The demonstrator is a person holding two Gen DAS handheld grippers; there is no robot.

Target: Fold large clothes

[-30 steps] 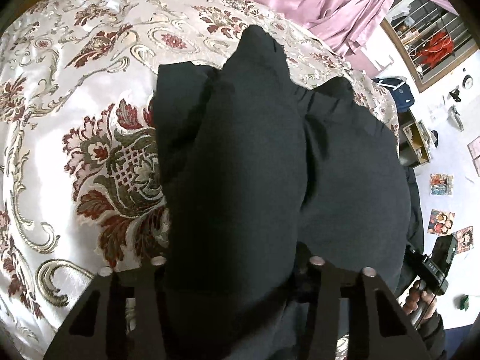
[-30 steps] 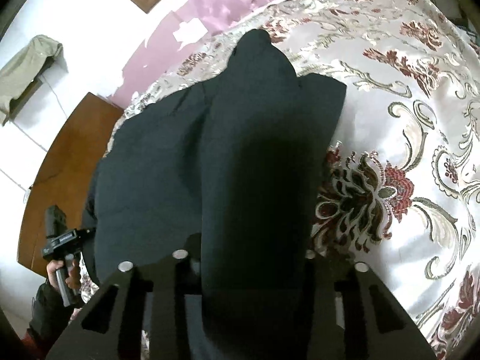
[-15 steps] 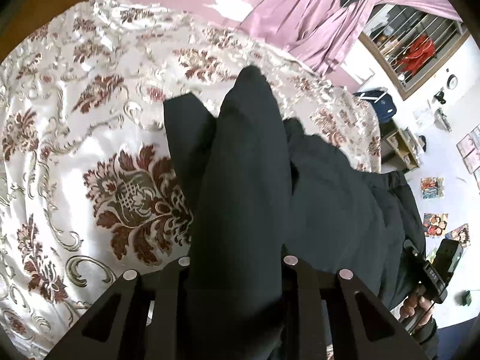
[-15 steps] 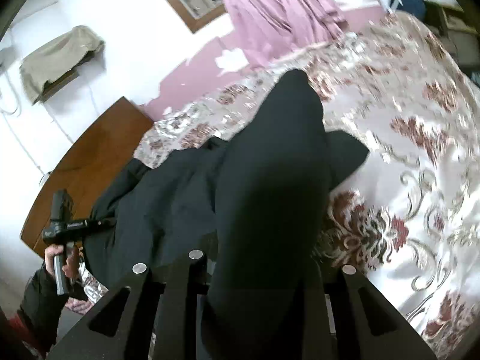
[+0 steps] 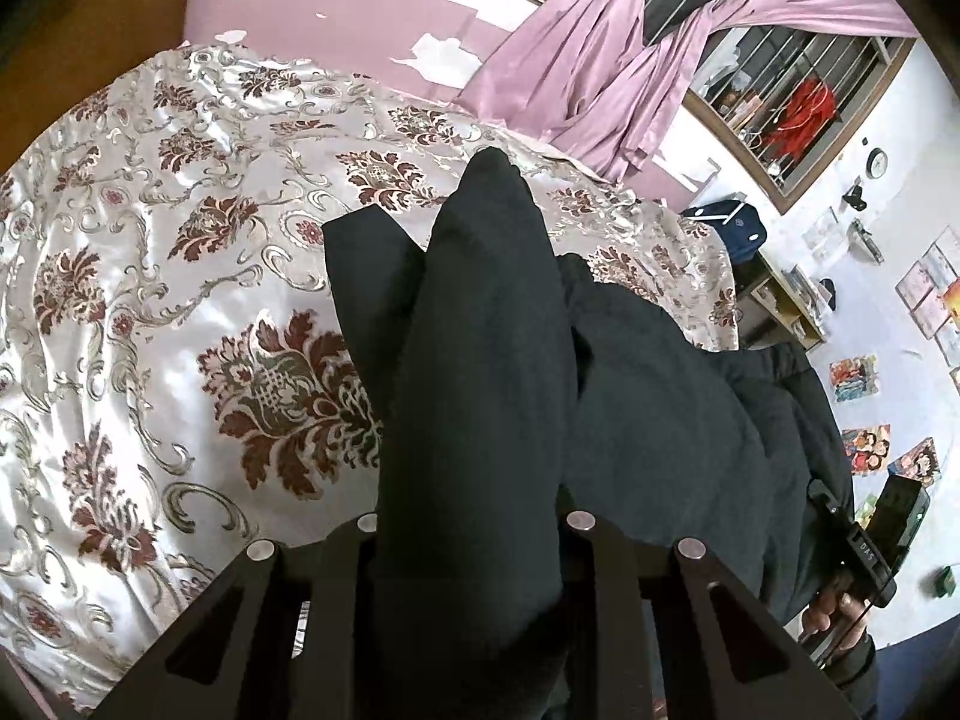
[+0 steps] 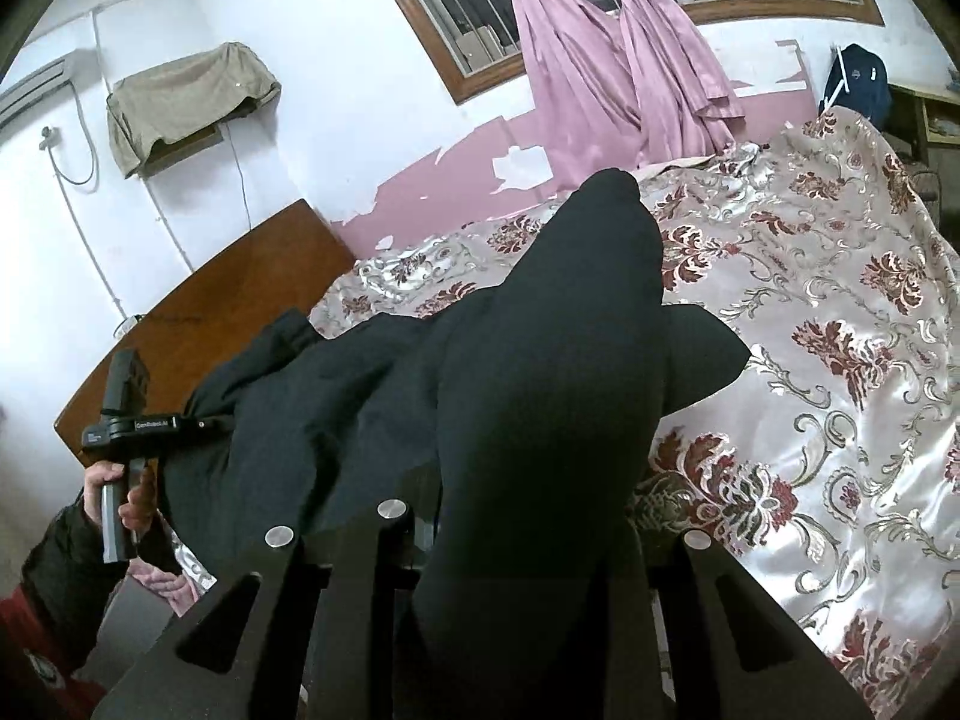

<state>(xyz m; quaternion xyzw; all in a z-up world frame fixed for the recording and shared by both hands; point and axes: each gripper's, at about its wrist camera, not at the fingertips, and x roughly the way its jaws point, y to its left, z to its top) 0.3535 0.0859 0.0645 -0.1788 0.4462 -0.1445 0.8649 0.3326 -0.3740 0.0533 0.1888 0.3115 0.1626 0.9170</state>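
Bright, even daylight, both views sharp. Strong fisheye bend and black vignette at corners. Shiny bedspread (image 5: 150,312) throws white glare patches. Black garment (image 6: 540,390) reads as near-featureless dark mass, folds barely visible. Window (image 6: 480,18) mildly overexposed.

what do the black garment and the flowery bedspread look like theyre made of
Black garment: looks like a thick matte woven or padded fabric; it gives no shine and hangs in soft, rounded, bulky folds. The exact fibre cannot be told.

Bedspread: looks like satin or brocade with a glossy finish; bright highlights run over its pale ground, and the dark red floral and scroll pattern seems woven in.
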